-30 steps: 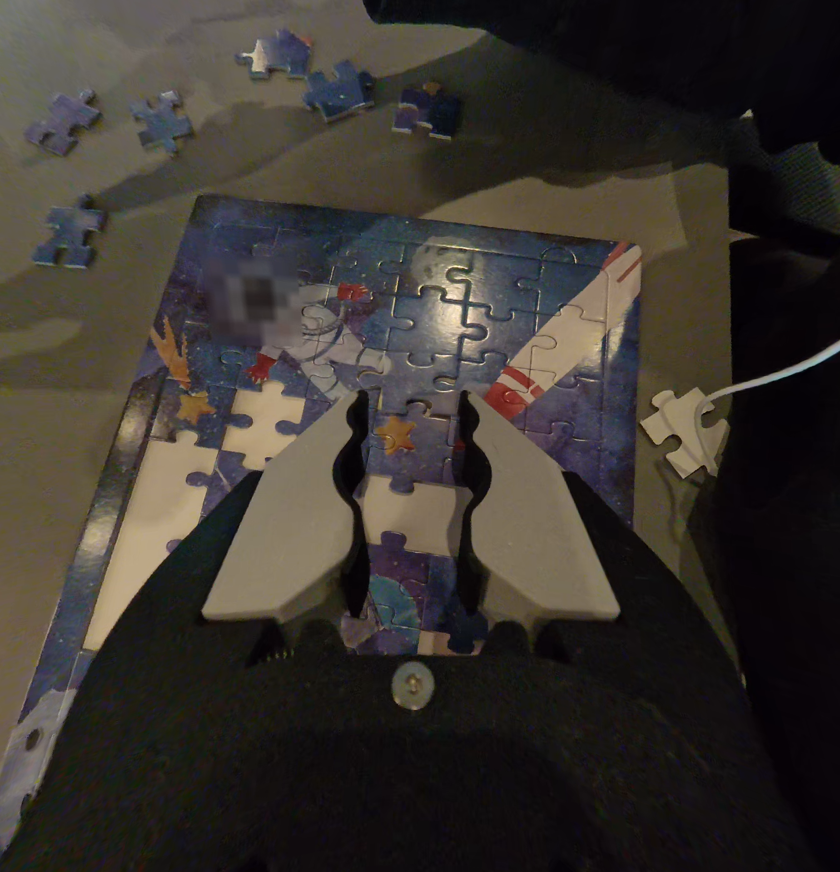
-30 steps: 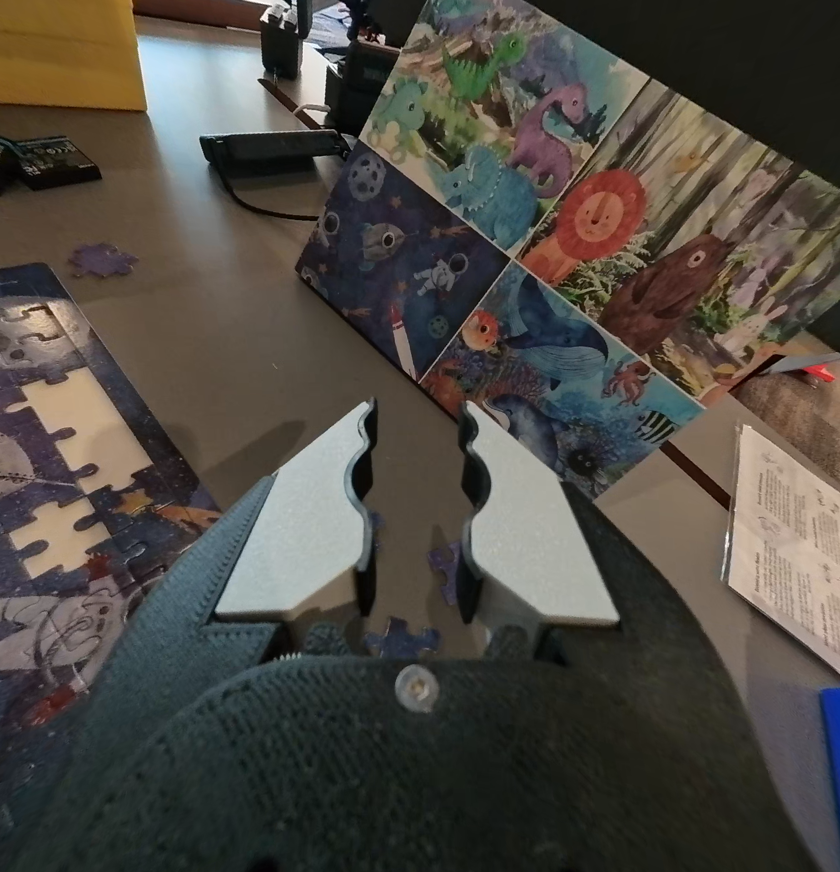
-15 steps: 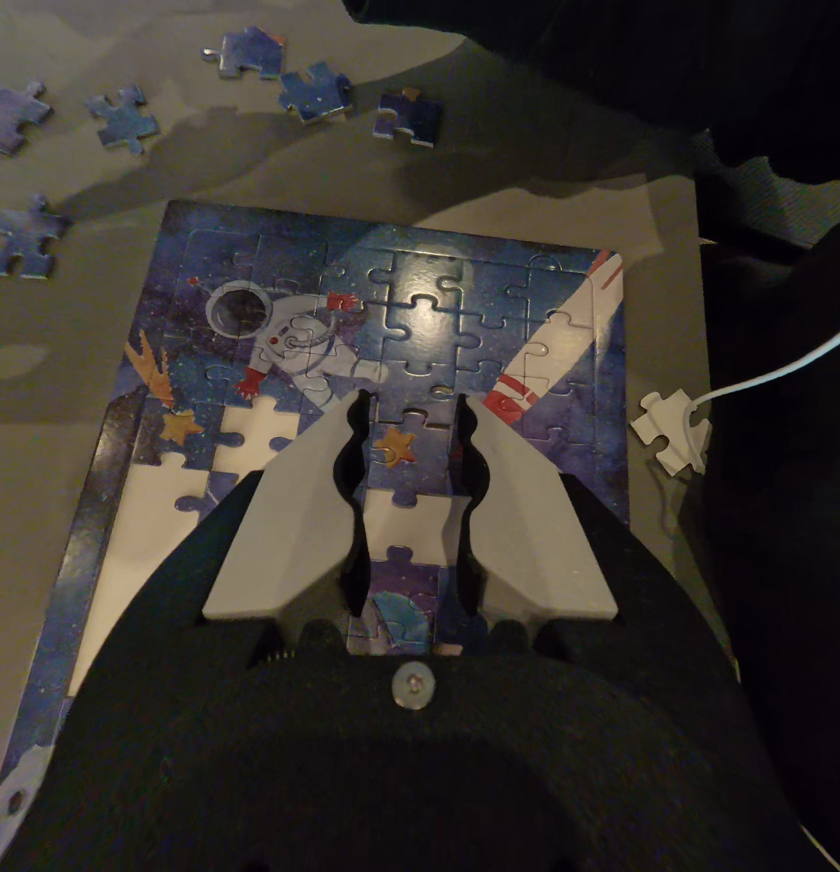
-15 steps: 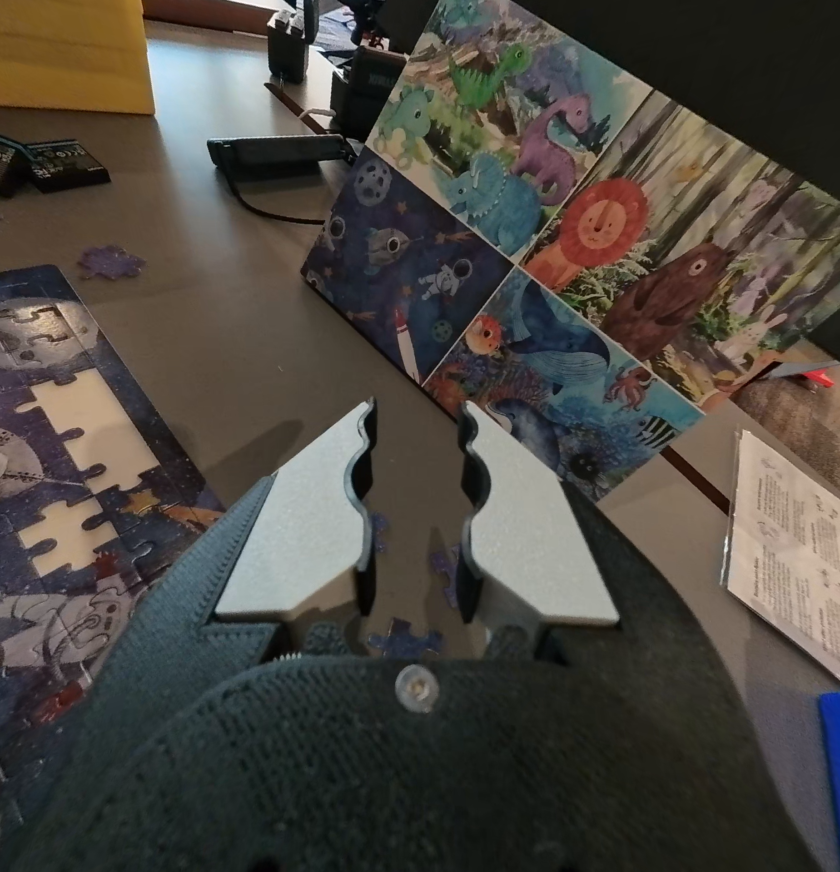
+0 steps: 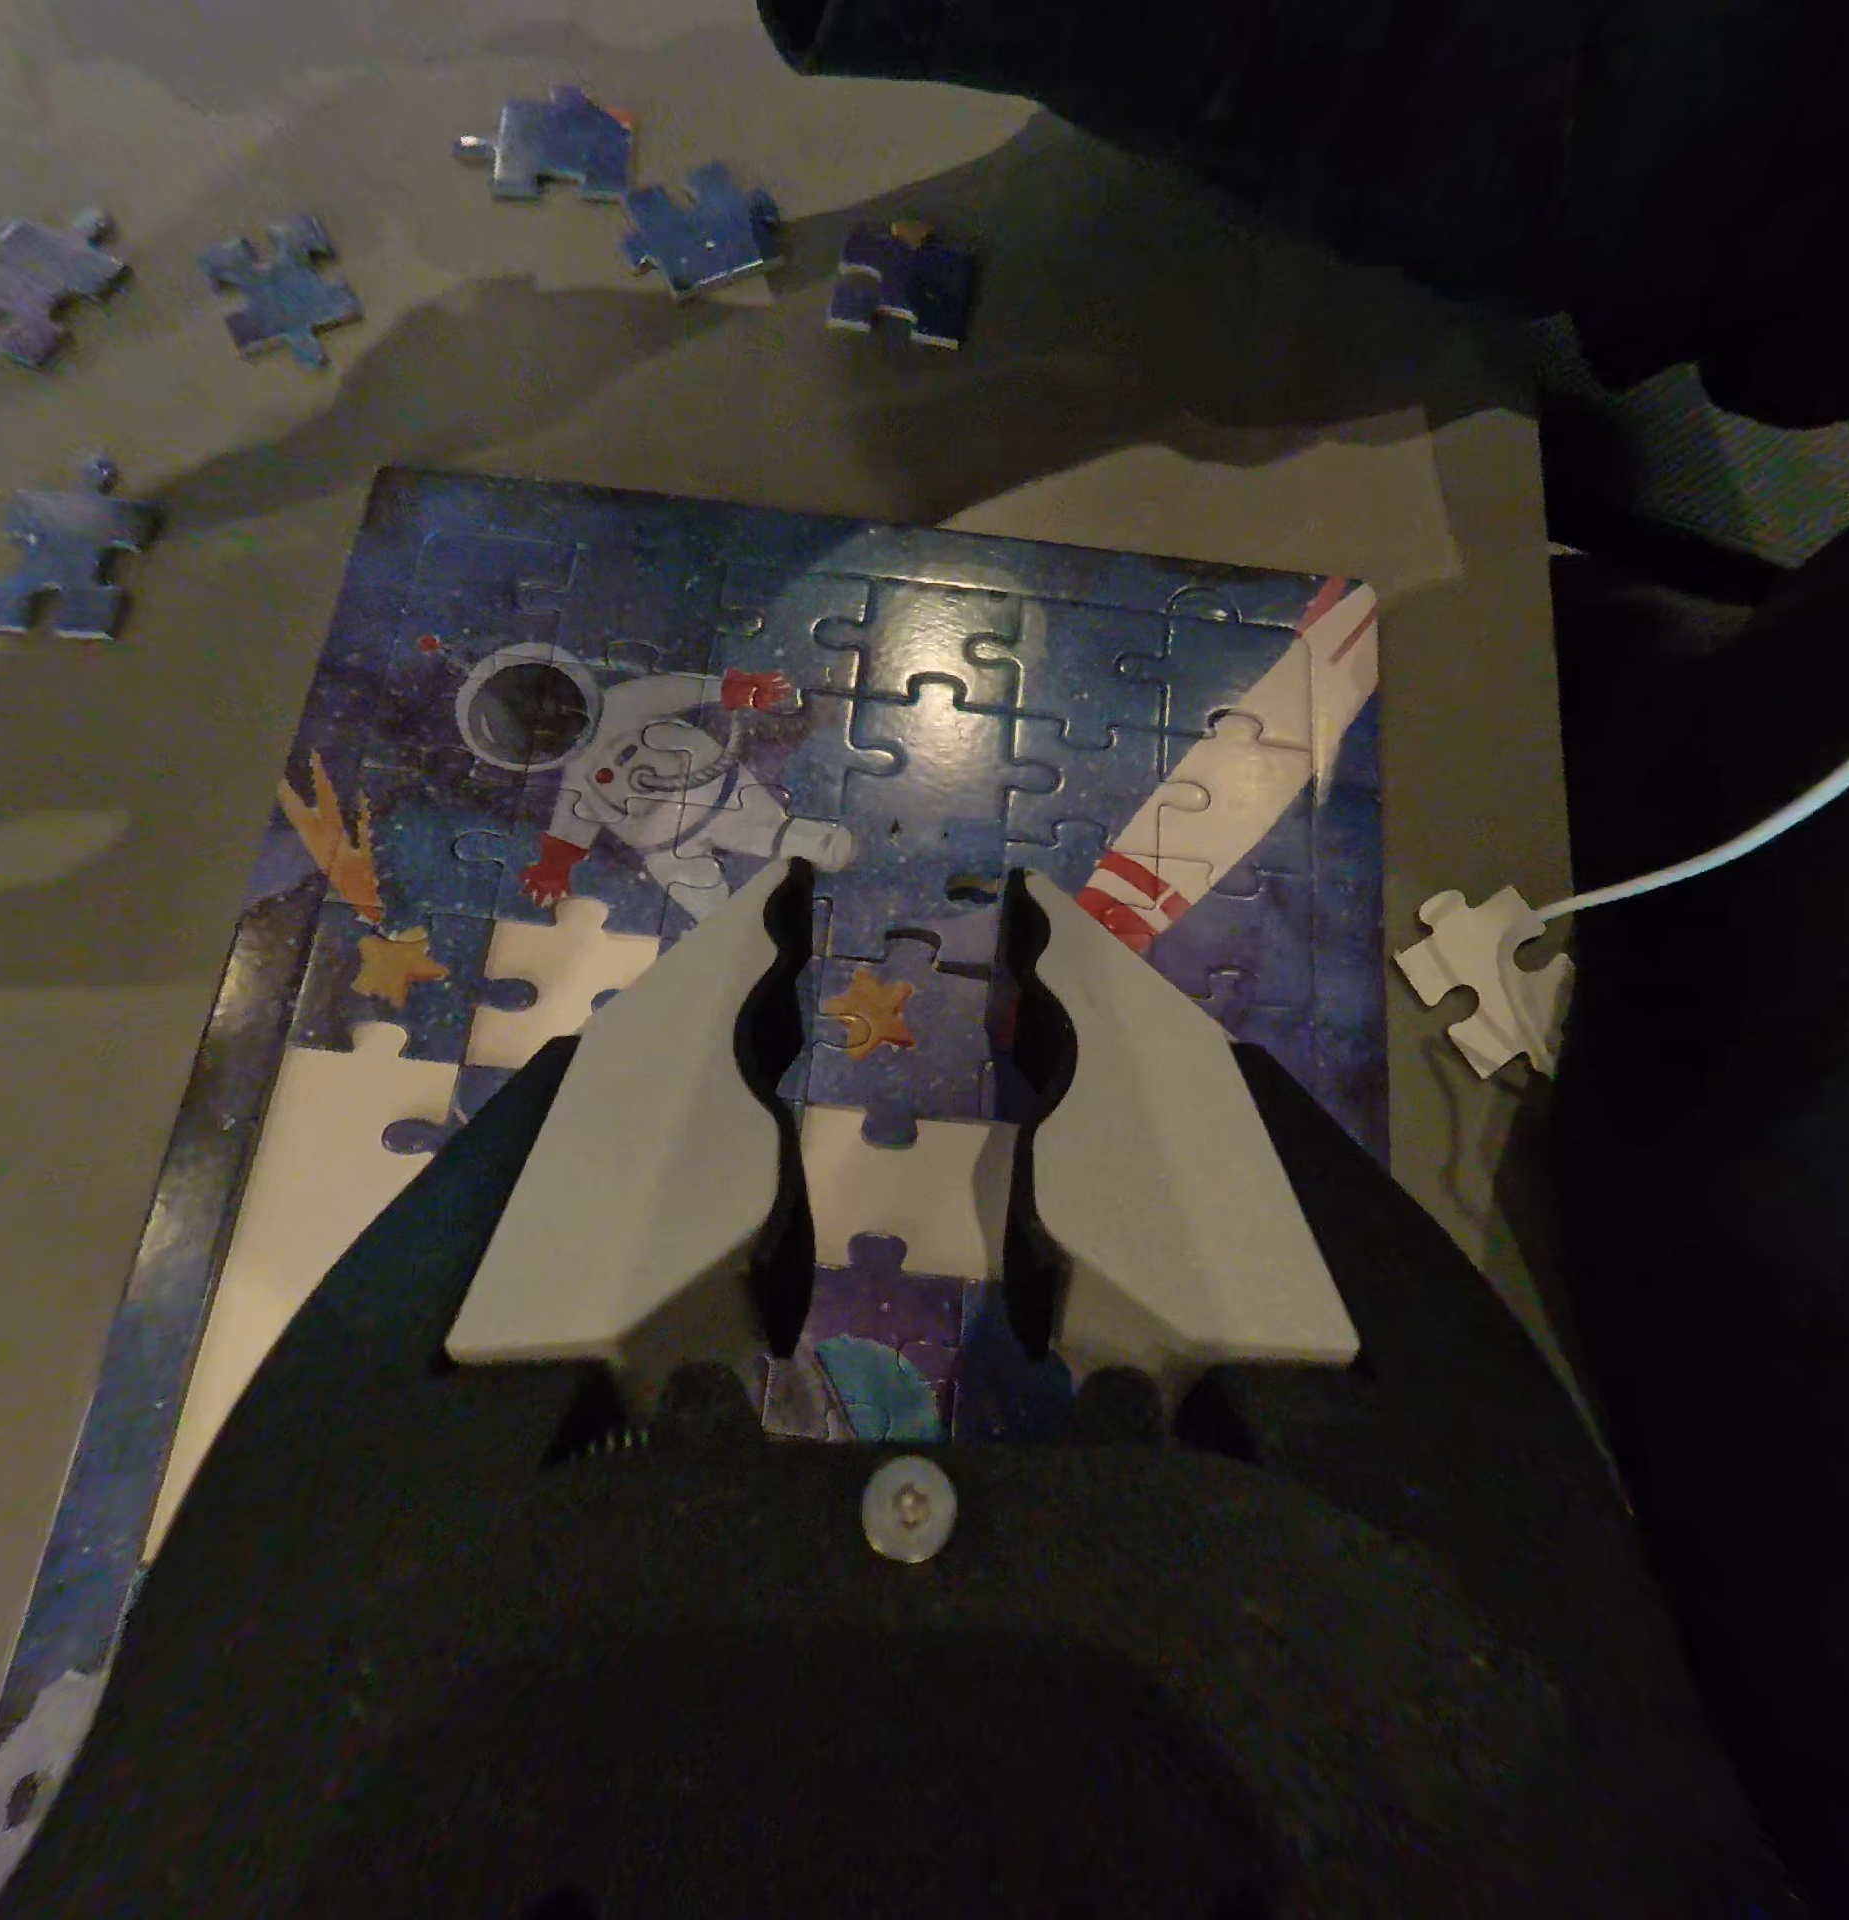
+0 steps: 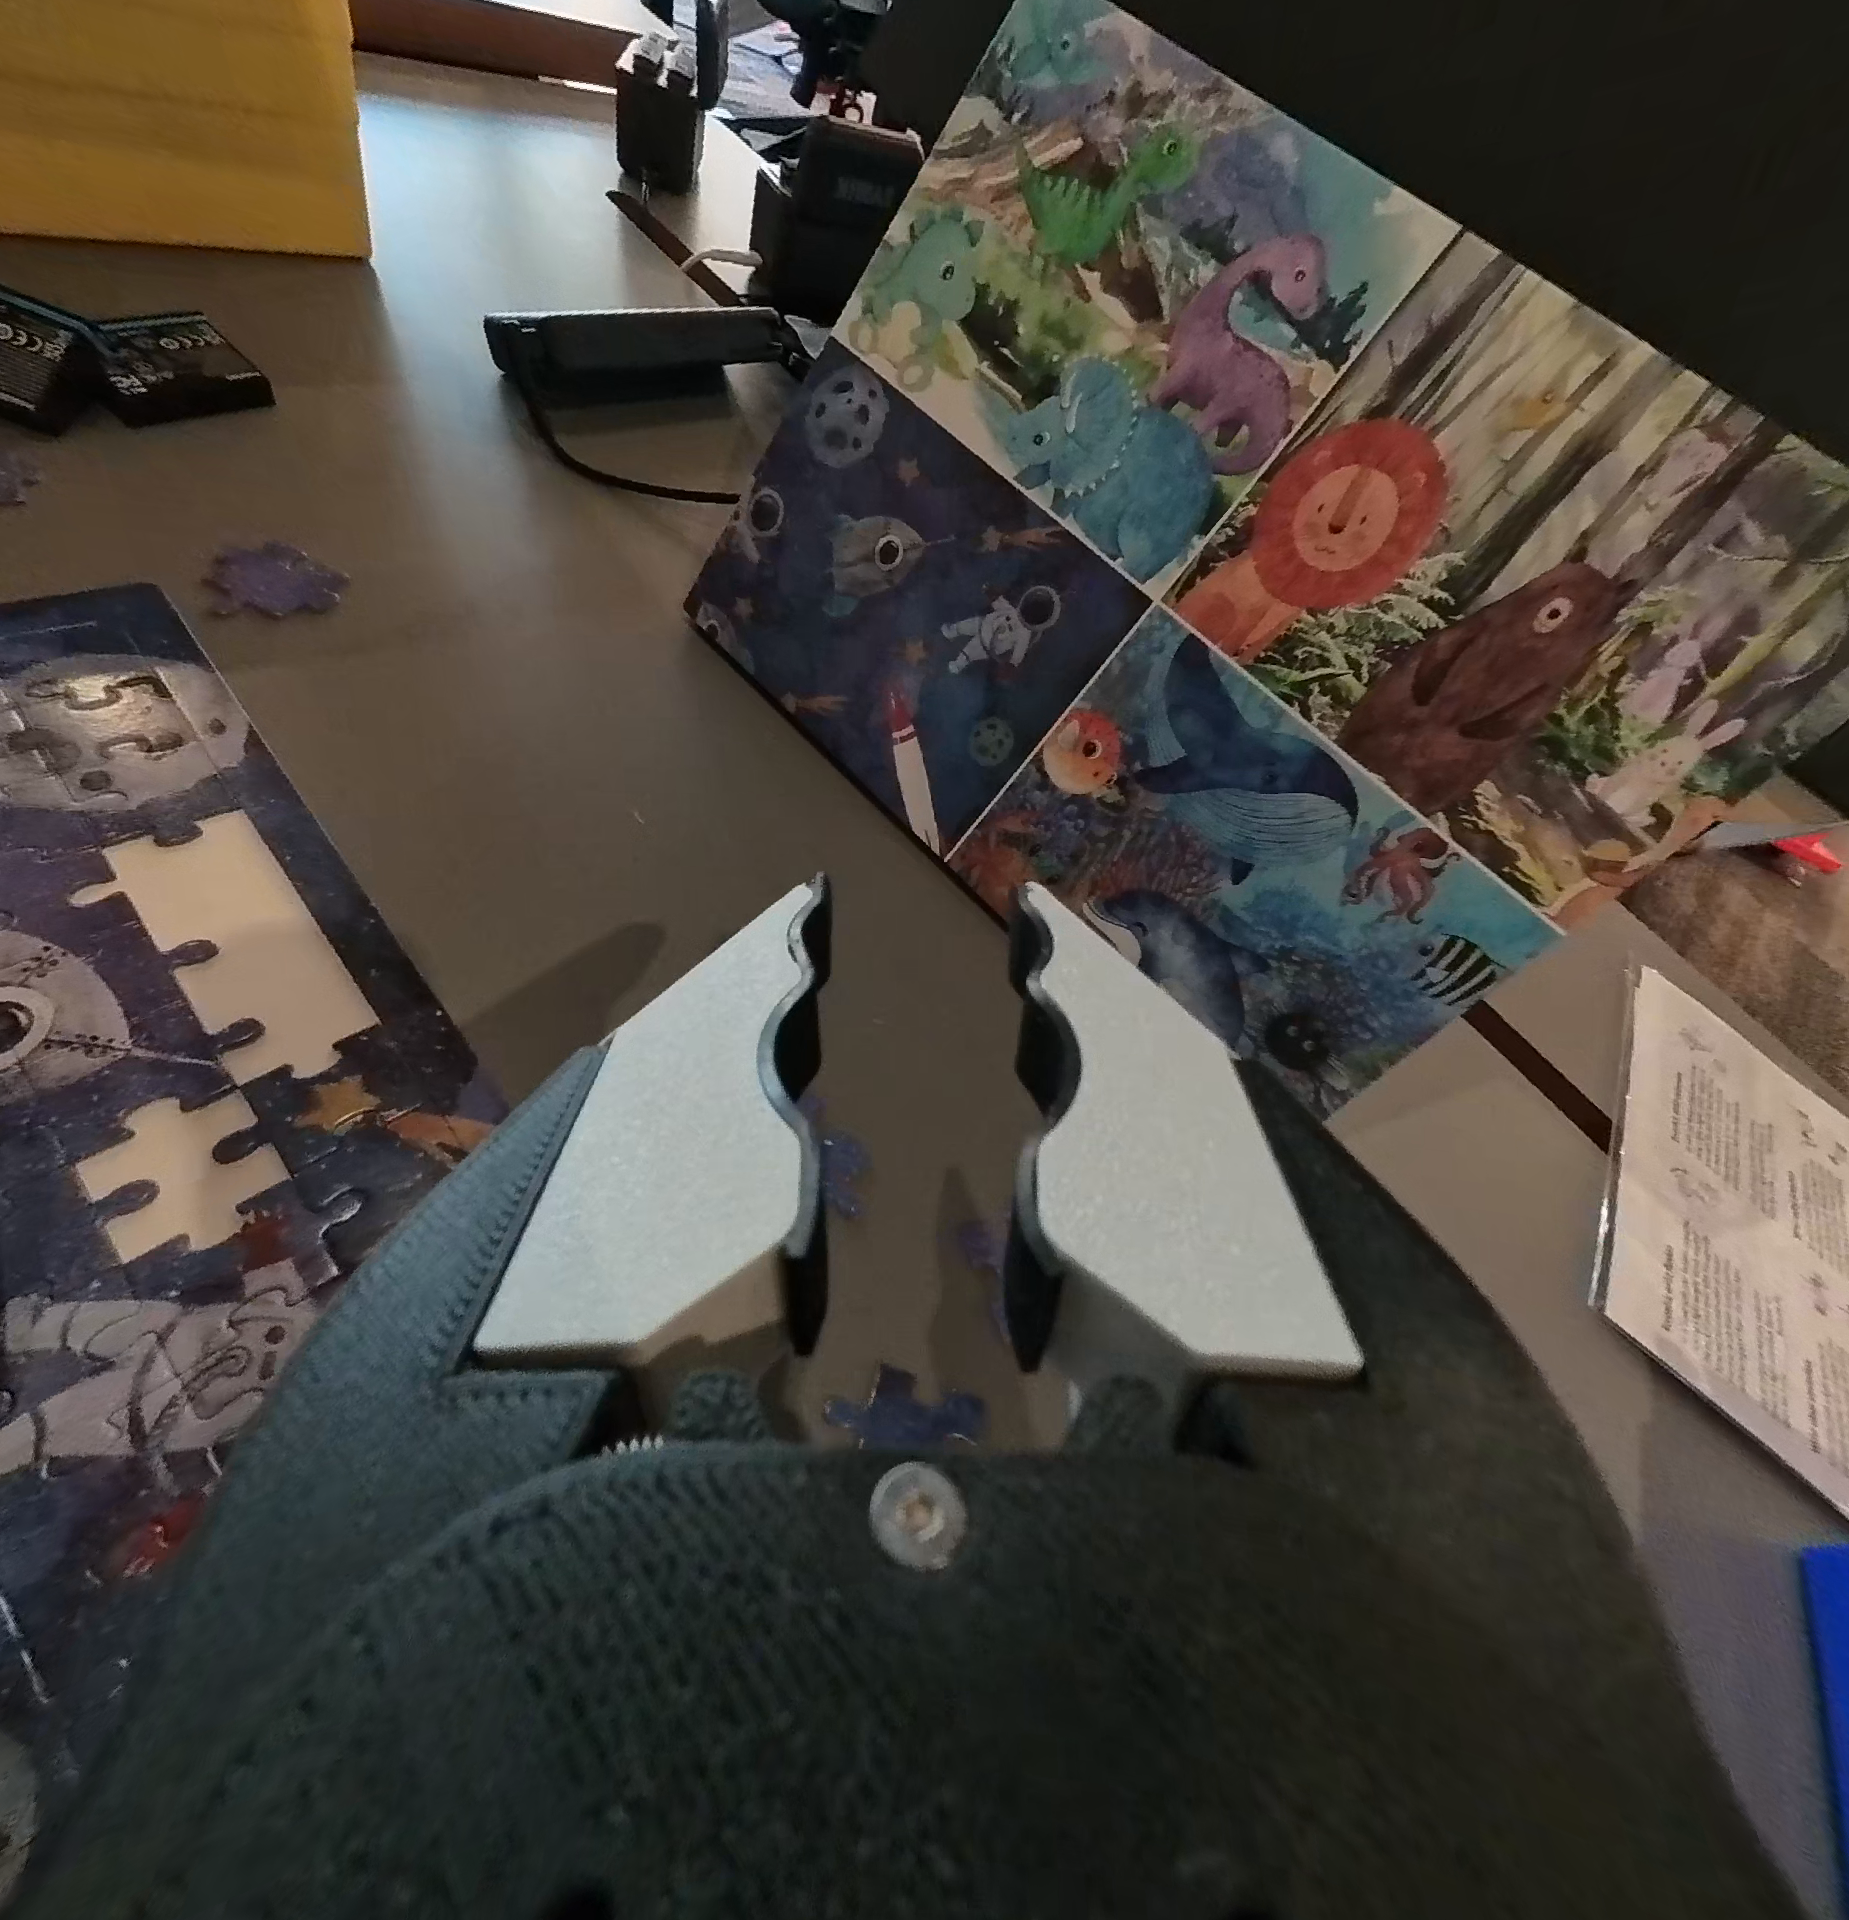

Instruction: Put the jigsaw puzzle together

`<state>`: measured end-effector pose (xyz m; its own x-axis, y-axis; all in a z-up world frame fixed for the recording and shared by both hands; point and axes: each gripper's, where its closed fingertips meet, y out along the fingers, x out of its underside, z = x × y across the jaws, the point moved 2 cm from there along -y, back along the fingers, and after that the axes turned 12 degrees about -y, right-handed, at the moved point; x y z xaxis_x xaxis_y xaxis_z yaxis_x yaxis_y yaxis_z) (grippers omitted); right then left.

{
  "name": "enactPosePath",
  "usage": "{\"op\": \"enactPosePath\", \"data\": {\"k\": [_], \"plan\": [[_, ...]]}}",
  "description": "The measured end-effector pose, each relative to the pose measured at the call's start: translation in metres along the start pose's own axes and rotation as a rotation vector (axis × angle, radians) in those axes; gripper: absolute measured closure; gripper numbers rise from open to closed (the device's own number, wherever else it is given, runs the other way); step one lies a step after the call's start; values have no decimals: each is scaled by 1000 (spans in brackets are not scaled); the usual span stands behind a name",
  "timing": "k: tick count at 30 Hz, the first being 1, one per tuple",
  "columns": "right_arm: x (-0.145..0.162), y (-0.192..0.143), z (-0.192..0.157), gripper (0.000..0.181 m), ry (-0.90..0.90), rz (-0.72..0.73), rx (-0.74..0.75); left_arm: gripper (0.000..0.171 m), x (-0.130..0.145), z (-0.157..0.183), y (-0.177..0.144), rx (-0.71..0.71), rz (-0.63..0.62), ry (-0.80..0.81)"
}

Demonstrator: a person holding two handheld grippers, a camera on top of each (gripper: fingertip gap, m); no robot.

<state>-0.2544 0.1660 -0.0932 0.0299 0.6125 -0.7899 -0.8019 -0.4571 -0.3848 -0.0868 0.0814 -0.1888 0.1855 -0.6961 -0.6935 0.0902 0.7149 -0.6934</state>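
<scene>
A space-themed jigsaw puzzle (image 5: 930, 717) with an astronaut and a rocket lies in its tray on the grey table; white gaps (image 5: 546, 966) show where pieces are absent. My left gripper (image 5: 899, 883) is open and empty, hovering over the puzzle's middle. Several loose blue pieces (image 5: 702, 229) lie beyond the puzzle's far edge, and one face-down white piece (image 5: 1481, 977) lies to its right. In the right wrist view the puzzle (image 6: 99, 914) is at left with gaps (image 6: 245, 935). My right gripper (image 6: 920, 894) is open and empty above the table, with loose pieces (image 6: 899, 1418) beneath it.
A picture board (image 6: 1263, 540) with animal and space scenes leans at the right. A printed sheet (image 6: 1751, 1226) lies far right. Black boxes (image 6: 99, 358), a dark device with a cable (image 6: 639, 343) and a yellow box (image 6: 161, 114) sit at the back. A white cable (image 5: 1709, 842) runs right. The puzzle (image 6: 99, 914) is closer to my left gripper, around 11 centimeters from its tips; the right tips are 20 centimeters off.
The left gripper drifted a little, so the puzzle and loose pieces shift slightly in view. The right gripper moved slightly left and back. Both stay open.
</scene>
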Motion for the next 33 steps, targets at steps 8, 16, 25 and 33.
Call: {"op": "enactPosePath", "data": {"k": [8, 16, 25, 33], "plan": [[-4, -3, -2, 148, -7, 9, -2, 138, -3, -1, -3, -13, 22, 9], [-8, -11, -39, 156, -24, 64, -184, 144, -3, -5, -7, -26, 47, 7], [4, -67, -146, 181, -139, 217, -732, 171, 1, -14, -31, -3, 133, 9], [28, -72, -186, 181, -199, 88, -937, 171, 14, -7, -19, 31, 10, 26]]}}
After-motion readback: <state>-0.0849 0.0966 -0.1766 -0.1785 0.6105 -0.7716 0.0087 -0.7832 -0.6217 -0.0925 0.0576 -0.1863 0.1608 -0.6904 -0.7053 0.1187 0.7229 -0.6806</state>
